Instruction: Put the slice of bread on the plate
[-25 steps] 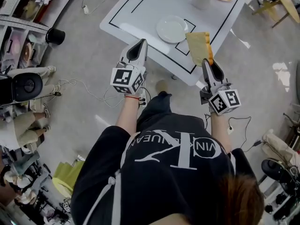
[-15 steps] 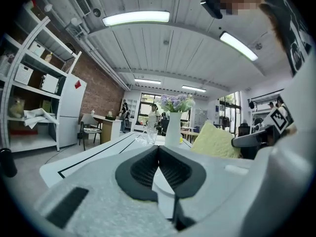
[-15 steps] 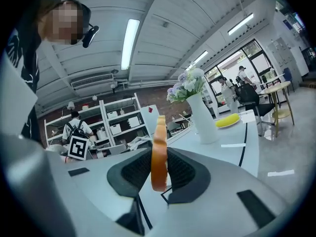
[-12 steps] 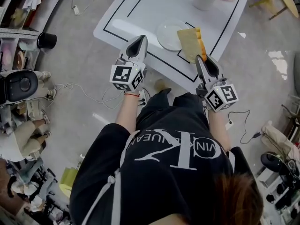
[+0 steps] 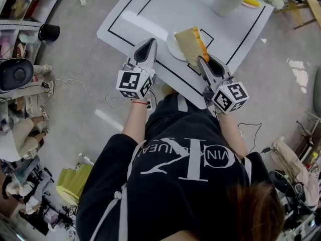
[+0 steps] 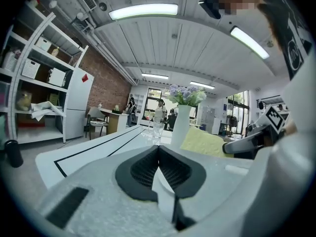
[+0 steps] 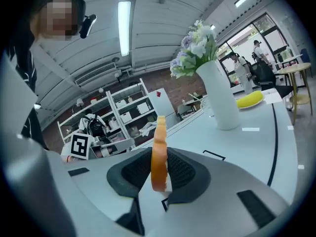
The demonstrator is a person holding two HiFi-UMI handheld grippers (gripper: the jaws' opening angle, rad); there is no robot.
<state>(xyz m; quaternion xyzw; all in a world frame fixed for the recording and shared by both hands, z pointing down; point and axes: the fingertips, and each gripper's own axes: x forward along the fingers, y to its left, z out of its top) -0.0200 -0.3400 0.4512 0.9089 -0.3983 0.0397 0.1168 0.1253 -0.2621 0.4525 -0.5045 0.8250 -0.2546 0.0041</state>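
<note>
The right tool (image 5: 202,60) pinches the slice of bread (image 5: 188,43) by its near edge, and the slice runs forward over the plate (image 5: 171,45). The left tool (image 5: 150,44), pressed together and empty, hangs just left of the plate.

Black T-shirt (image 5: 165,205): a large white "CK" monogram (image 5: 193,159) is seen inverted from above. Small white capitals run through it, and only the fragments "VIN K" and "EAN" are legible.

Cube (image 5: 133,83) on the left gripper (image 5: 150,44) and cube (image 5: 229,97) on the right gripper (image 5: 202,60): each carries black-and-white square code markers without lettering.
</note>
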